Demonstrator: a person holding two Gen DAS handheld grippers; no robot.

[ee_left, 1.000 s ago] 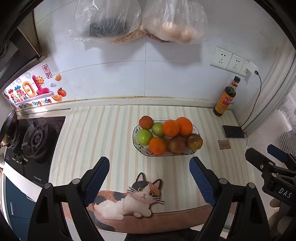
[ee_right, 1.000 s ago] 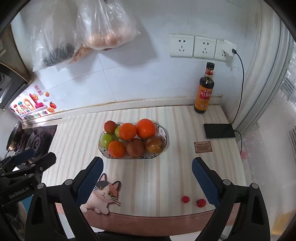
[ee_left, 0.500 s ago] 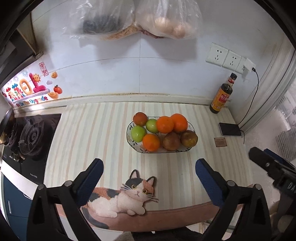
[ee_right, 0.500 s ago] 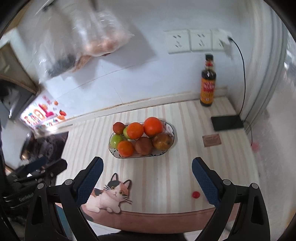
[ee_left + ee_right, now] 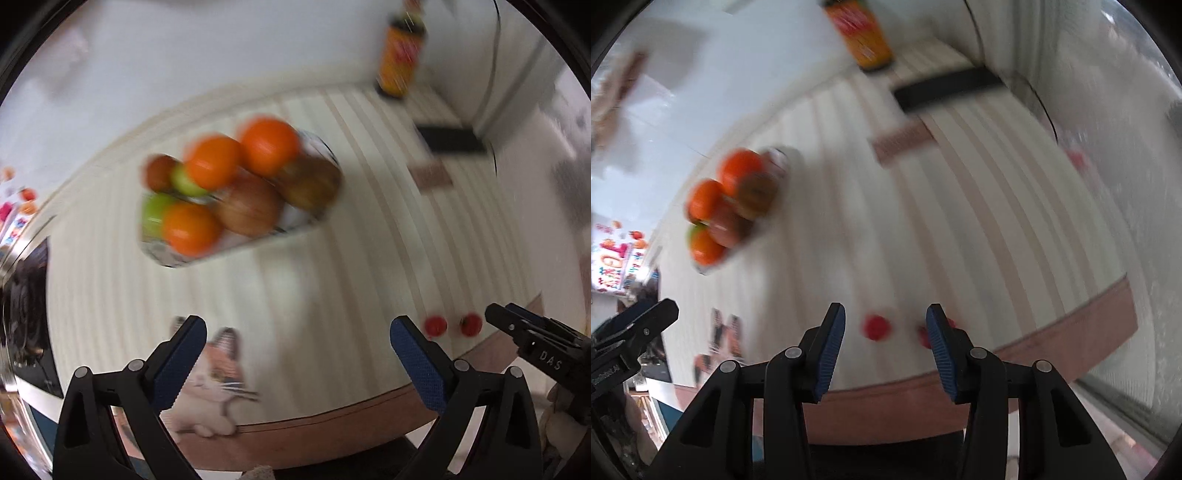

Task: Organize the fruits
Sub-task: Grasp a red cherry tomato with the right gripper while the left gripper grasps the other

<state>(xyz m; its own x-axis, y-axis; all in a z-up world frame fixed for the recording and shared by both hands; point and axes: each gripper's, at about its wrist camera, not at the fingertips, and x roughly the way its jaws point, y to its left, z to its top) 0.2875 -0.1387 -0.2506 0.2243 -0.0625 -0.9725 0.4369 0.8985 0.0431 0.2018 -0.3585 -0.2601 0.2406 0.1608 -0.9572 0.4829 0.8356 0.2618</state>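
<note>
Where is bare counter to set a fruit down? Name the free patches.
Free: the striped stretch between the fruit bowl, the cat sticker and the two small red fruits; also the strip left of the bowl, toward the stove. Crowded: the back right corner, with bottle, phone and card.

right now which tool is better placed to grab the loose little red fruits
Right tool: open, with one small red fruit just ahead between its fingers and the other beside its finger. The left tool sits off to their side.
</note>
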